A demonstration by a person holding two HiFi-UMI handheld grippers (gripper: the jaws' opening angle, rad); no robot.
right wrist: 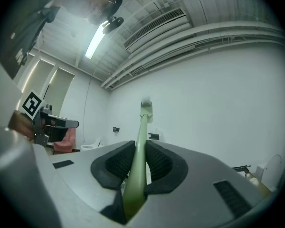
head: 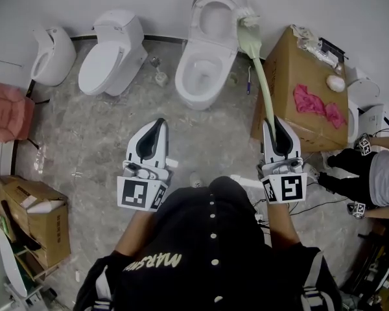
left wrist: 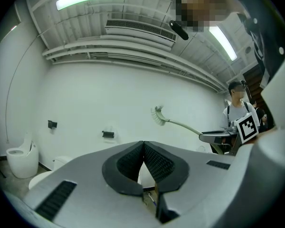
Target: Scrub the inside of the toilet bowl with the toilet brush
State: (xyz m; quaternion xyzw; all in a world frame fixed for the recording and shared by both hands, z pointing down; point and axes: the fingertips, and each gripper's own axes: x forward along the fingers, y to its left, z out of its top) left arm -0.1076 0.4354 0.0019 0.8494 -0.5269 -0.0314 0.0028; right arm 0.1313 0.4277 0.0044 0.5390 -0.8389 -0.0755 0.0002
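Mottled grey floor [head: 84,135] w/ toilets [head: 204,70]

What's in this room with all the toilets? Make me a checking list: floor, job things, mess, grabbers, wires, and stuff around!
Surface: grey stone-look floor.
Job's things: open toilet; green toilet brush held up in the air, not in the bowl.
Clutter: cardboard box with pink cloth; second box.
Grippers: left gripper shut, empty; right gripper shut on the brush handle.
Cables: wires on the floor, right side.
Surroundings: closed toilet, small toilet, another person.
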